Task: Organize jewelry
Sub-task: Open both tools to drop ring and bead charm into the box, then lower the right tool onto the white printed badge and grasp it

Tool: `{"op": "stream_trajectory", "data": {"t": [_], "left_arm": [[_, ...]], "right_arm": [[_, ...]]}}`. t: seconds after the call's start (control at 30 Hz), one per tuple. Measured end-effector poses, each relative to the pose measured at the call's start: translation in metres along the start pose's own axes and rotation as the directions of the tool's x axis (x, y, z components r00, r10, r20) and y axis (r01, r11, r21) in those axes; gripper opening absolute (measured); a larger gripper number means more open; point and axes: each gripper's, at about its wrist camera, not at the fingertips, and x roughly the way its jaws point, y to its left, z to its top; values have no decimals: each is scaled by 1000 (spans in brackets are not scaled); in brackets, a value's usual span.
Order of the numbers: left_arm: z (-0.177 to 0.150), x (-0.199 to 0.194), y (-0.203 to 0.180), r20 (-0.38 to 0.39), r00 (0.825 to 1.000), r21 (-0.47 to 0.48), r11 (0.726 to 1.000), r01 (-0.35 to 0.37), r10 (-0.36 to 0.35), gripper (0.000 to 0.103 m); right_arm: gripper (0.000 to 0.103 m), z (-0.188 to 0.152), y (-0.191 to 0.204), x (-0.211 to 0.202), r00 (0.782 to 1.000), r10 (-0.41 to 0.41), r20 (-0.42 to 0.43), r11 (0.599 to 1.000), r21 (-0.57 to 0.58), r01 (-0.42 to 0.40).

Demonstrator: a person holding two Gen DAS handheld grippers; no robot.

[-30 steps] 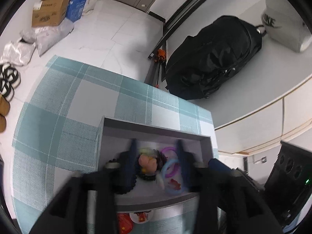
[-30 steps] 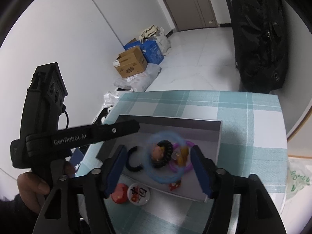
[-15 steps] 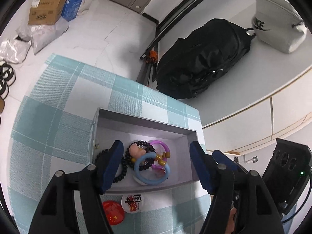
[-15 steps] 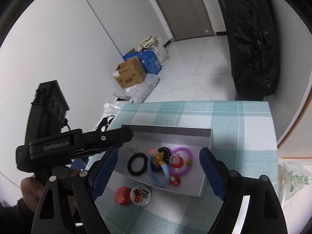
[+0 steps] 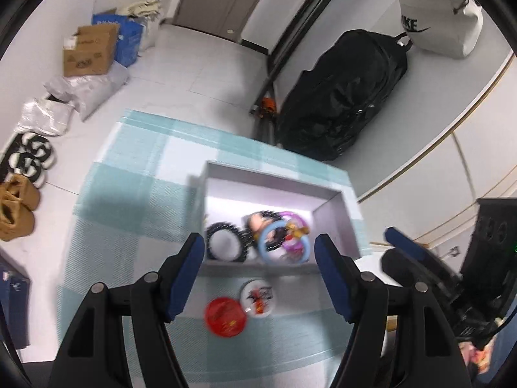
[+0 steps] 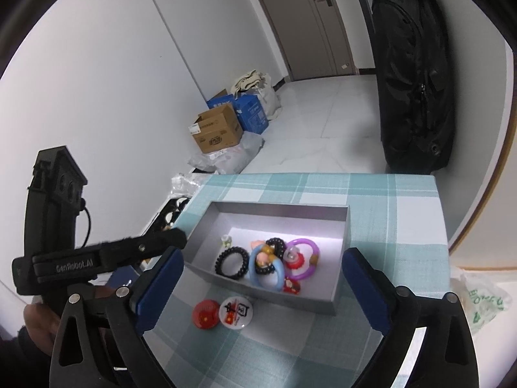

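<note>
Several rings and hair ties, among them a black coil (image 6: pixel 232 262), a blue ring (image 6: pixel 268 271) and a purple ring (image 6: pixel 303 259), lie tangled in a grey box (image 6: pixel 342 226) on the checked tabletop (image 6: pixel 387 200). Two round badges (image 6: pixel 223 313) sit just outside. Left gripper (image 5: pixel 260 249) and right gripper (image 6: pixel 261 278) hover spread wide, empty. Cardboard boxes (image 6: pixel 217 132) line the tiled floor.

Left tool (image 5: pixel 260 252) spread wide, empty; right tool (image 6: pixel 261 268) likewise.
</note>
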Motion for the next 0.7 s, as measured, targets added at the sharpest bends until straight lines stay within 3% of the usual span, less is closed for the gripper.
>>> {"op": "stream_trajectory", "data": {"t": [0.33,0.53,0.7], "left_arm": [[-18,-21,-9,115,983,89,984,-152,141,66],[-26,-30,1,116,984,69,988,-141,132,70],[-30,-31,14,77,993,24,995,-95,93,81]], "right_arm": [[103,-18,13,0,999,-2,-53,1000,-20,1],[103,-37,24,0,995,-23,-94,998,-62,17],[103,-48,32,15,987,-36,-157,997,-80,24]]}}
